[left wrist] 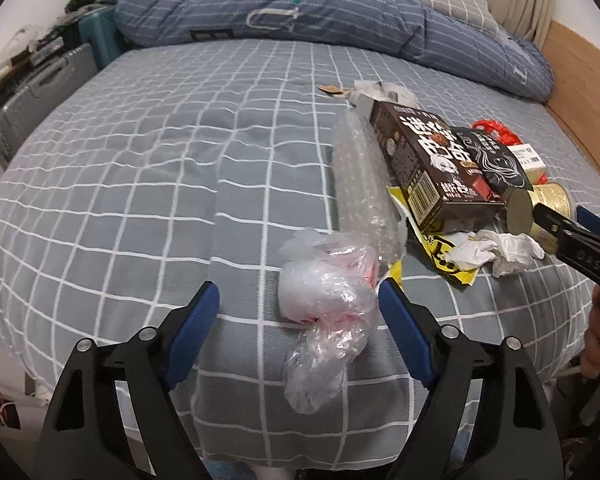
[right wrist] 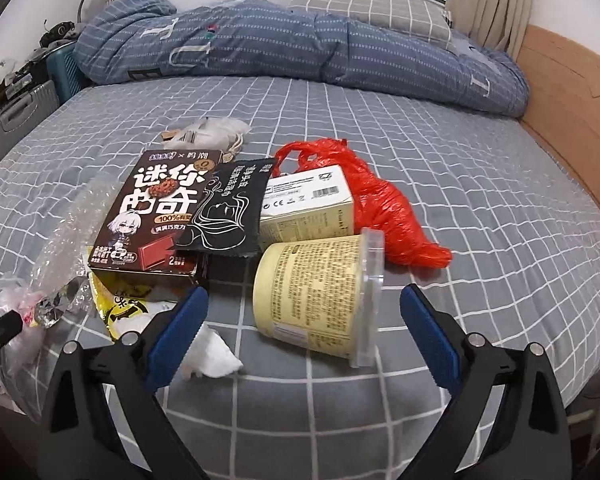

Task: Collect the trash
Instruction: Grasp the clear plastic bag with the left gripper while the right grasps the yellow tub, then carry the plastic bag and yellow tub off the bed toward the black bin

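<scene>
Crumpled plastic bag (left wrist: 326, 300) lies between the left hand-held gripper's (left wrist: 300, 300) spread pads — ungripped.

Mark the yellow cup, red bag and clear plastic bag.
yellow cup (right wrist: 316, 292), right wrist view, on its printed side
red bag (right wrist: 384, 208), right wrist view, mid-body
clear plastic bag (left wrist: 324, 300), left wrist view, crumpled middle

Left wrist view looks forward and down along its tongs (left wrist: 298, 300) from the near edge of the bed (left wrist: 140, 168), close to a clear plastic bag (left wrist: 324, 300). Right wrist view sits further right, same tilt, close over a pale tub (right wrist: 312, 300) between its tongs (right wrist: 302, 308). Both share the trash pile: brown box (left wrist: 428, 160) (right wrist: 160, 208), yellow wrapper, white tissue, blue quilt (left wrist: 300, 12) (right wrist: 280, 40) at the back. Right tongs show at left view's right edge.
</scene>
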A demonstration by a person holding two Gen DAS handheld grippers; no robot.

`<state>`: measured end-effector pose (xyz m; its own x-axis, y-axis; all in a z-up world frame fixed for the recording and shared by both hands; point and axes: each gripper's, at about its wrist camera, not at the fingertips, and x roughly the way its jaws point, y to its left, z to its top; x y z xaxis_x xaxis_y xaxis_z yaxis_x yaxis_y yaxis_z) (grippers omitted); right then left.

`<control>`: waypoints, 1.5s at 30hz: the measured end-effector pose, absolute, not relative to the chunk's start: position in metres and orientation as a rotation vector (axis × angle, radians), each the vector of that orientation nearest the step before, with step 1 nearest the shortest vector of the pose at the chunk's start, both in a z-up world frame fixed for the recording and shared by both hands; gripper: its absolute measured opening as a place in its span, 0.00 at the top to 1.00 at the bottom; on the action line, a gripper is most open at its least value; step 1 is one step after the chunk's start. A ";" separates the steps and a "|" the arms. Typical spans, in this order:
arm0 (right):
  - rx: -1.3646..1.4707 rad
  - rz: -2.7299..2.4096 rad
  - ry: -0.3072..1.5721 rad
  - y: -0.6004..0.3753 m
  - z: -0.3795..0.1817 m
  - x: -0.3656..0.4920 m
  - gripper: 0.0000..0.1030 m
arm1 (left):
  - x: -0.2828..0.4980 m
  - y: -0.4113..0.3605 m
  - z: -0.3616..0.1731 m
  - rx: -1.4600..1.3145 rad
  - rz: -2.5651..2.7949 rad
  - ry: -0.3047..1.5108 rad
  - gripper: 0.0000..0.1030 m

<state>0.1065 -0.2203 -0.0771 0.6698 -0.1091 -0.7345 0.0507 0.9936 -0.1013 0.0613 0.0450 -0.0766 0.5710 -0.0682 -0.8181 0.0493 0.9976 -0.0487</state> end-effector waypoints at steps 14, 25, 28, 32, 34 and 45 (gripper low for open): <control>-0.067 -0.165 0.834 -0.224 -0.091 0.117 0.36 | 0.065 0.038 -0.086 -0.057 -0.143 0.983 0.47; -0.060 -0.176 0.843 -0.226 -0.097 0.119 0.29 | 0.063 0.044 -0.078 -0.071 -0.115 0.963 0.47; -0.061 -0.189 0.849 -0.227 -0.100 0.120 0.36 | 0.064 0.045 -0.077 -0.072 -0.112 0.963 0.47; -0.029 -0.178 0.854 -0.232 -0.096 0.119 0.36 | 0.064 0.047 -0.074 -0.078 -0.110 0.954 0.47; -0.028 -0.173 0.851 -0.232 -0.093 0.117 0.36 | 0.063 0.048 -0.071 -0.080 -0.108 0.946 0.47; -0.041 -0.156 0.824 -0.231 -0.075 0.104 0.36 | 0.056 0.052 -0.051 -0.088 -0.099 0.907 0.47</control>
